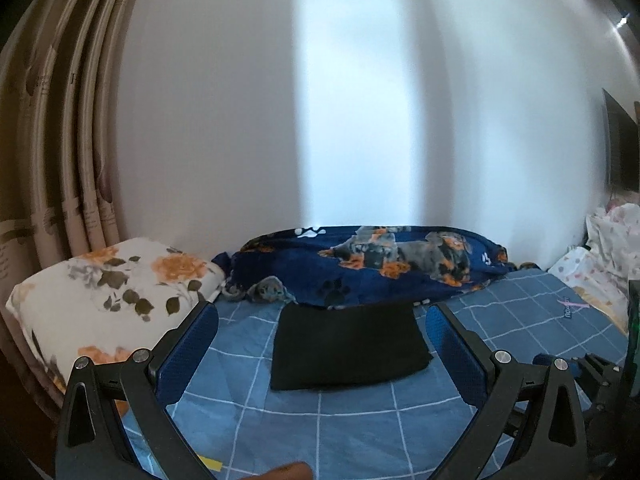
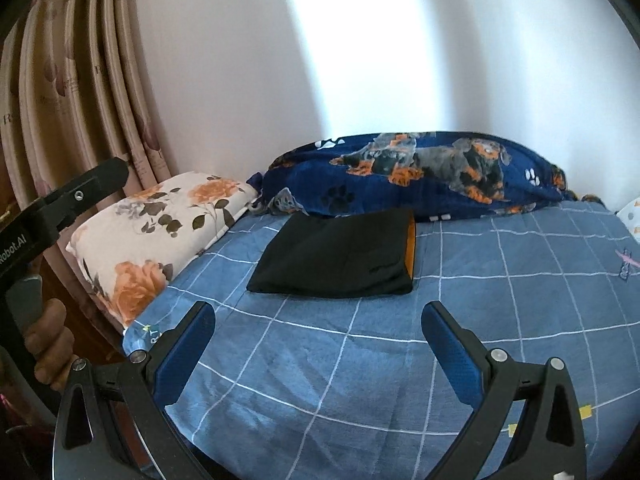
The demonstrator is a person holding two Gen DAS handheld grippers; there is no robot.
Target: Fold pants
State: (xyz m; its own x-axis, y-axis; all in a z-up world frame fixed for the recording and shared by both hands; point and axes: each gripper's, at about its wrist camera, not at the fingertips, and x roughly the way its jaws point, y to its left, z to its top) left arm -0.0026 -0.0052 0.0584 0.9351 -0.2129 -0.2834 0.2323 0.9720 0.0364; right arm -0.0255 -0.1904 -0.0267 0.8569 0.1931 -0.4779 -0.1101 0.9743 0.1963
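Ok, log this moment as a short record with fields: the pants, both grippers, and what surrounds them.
pants: black pants, folded into a compact rectangle, orange showing at one edge, lying flat on the blue checked sheet
left gripper: open, fingers apart, holding nothing, short of the pants
right gripper: open, holding nothing, short of the pants
behind pants: navy dog-print blanket, bunched along the wall
beside pants: floral pillow, near the curtain
task state: fold appears done

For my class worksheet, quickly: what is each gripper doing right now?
Left gripper: jaws open, holding nothing.
Right gripper: jaws open, holding nothing; folded black fabric pants lie ahead, untouched.
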